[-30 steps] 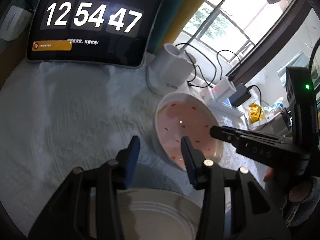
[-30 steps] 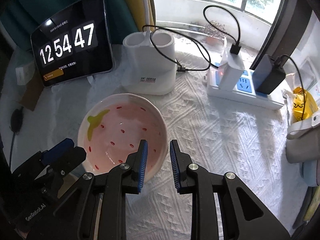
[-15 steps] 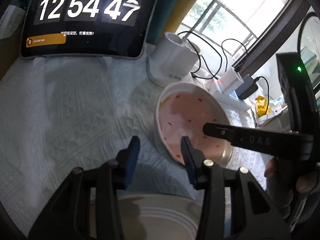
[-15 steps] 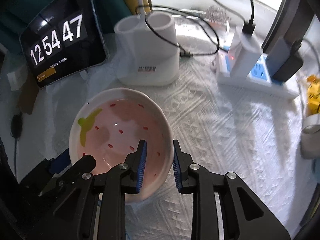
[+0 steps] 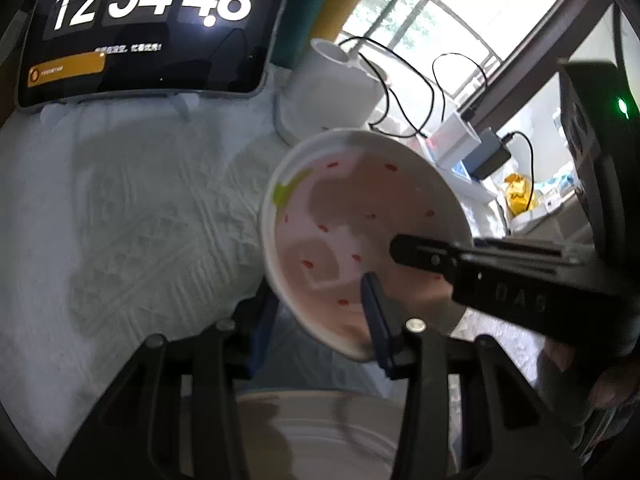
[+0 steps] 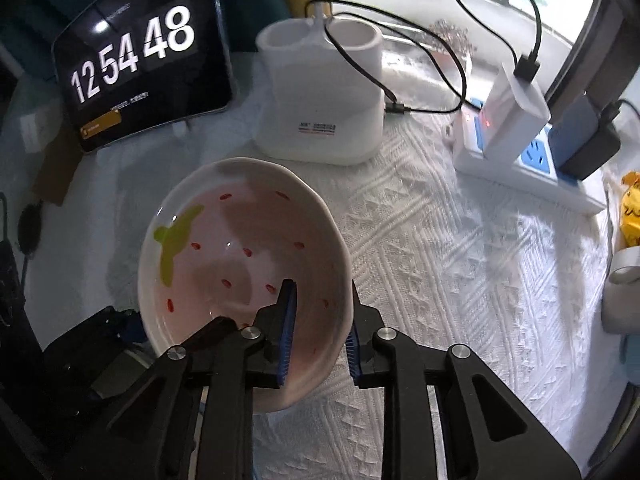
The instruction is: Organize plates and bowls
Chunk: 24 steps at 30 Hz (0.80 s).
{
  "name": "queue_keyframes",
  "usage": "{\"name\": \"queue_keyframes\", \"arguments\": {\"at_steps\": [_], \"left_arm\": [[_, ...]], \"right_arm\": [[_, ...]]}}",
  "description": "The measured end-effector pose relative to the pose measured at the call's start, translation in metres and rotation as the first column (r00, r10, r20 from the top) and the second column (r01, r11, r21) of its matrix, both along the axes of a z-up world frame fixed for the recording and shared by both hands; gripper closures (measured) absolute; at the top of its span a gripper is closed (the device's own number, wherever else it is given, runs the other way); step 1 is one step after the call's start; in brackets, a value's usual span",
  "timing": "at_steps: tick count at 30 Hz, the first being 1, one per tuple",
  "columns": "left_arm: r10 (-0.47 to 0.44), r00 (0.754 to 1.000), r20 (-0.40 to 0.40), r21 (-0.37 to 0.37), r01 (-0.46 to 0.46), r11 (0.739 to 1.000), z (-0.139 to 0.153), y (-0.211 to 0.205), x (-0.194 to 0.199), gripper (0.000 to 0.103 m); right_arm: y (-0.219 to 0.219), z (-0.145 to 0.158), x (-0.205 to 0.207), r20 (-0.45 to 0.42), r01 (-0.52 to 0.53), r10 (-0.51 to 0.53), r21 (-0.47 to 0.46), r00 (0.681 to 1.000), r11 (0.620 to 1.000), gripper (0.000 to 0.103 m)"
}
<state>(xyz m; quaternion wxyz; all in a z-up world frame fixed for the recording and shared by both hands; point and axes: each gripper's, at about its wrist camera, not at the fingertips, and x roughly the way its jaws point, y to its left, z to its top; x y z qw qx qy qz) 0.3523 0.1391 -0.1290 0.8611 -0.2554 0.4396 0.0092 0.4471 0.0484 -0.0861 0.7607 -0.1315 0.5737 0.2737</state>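
Note:
A pink strawberry-pattern bowl (image 6: 240, 264) with a white rim, red seeds and a green leaf is lifted off the white cloth. My right gripper (image 6: 320, 320) is shut on its near right rim, one finger inside and one outside. The bowl also shows in the left wrist view (image 5: 360, 232), raised and tilted, with the right gripper's finger (image 5: 432, 252) over its rim. My left gripper (image 5: 316, 328) is open, its fingers straddling the bowl's lower edge without gripping. A white plate (image 5: 320, 436) lies under the left gripper.
A tablet clock (image 6: 132, 76) stands at the back left. A white holder (image 6: 320, 96) with cables stands behind the bowl. A power strip with chargers (image 6: 528, 136) lies at the back right. A yellow bag (image 6: 632, 216) and a white cup (image 6: 624, 292) sit at the right edge.
My right gripper closed on the bowl's rim and lifted it off the cloth toward the left gripper. The bowl now sits between the left fingers. The left gripper stayed open.

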Motion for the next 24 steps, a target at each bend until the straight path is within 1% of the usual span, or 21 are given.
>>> {"name": "queue_keyframes", "arguments": {"at_steps": [3, 6, 9, 17, 24], "left_arm": [[-0.004, 1.0, 0.005, 0.012, 0.004, 1.0, 0.001, -0.001, 0.0, 0.06], [-0.005, 1.0, 0.009, 0.039, 0.004, 0.999, 0.001, -0.003, -0.002, 0.06], [-0.005, 1.0, 0.019, 0.042, 0.005, 0.999, 0.003, -0.003, -0.003, 0.06], [-0.015, 0.997, 0.078, 0.063, 0.01, 0.998, 0.018, -0.004, -0.011, 0.06], [-0.036, 0.994, 0.106, 0.066, 0.029, 0.997, 0.028, -0.009, -0.019, 0.06]], "right_arm": [[0.001, -0.001, -0.004, 0.022, -0.006, 0.006, -0.019, 1.0, 1.0, 0.084], [0.001, 0.0, -0.005, 0.028, -0.003, 0.003, -0.016, 1.0, 1.0, 0.088], [0.001, 0.003, -0.008, 0.04, -0.006, 0.007, -0.012, 0.999, 1.0, 0.088], [-0.006, 0.017, -0.011, 0.076, -0.011, 0.01, 0.012, 0.997, 1.0, 0.088], [-0.019, 0.038, -0.019, 0.111, -0.008, 0.004, 0.04, 0.994, 0.999, 0.088]]}}
